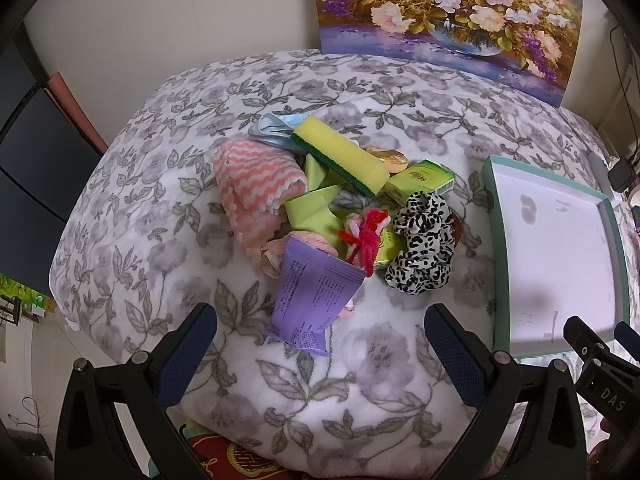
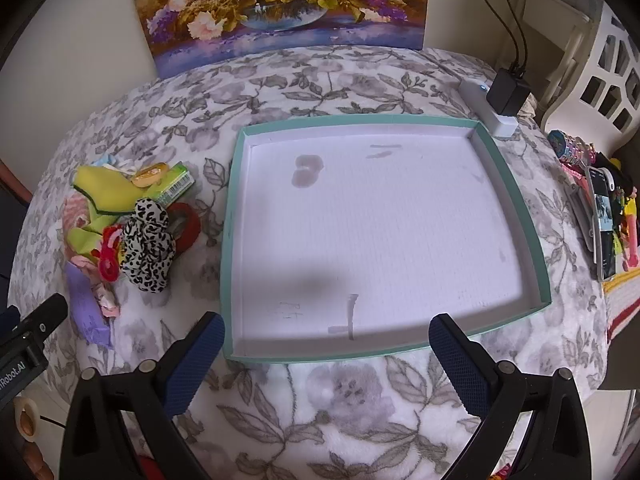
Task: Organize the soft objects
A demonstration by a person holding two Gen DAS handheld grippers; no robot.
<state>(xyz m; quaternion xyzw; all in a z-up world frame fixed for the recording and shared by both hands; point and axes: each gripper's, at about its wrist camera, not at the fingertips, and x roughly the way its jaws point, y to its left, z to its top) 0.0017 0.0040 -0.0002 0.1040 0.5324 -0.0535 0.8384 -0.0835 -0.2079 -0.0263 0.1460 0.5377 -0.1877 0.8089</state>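
Hovering spread over the fleecy floral blanket [image 1: 168, 216], both hand-held grippers [image 1: 320, 344] [image 2: 326, 354] face a spongy pile [image 1: 340, 156] and shallow square tray [image 2: 508, 184].

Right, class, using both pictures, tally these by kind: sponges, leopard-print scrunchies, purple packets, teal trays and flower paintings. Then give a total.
Sponge: 1
Leopard-print scrunchie: 1
Purple packet: 1
Teal tray: 1
Flower painting: 1
Total: 5
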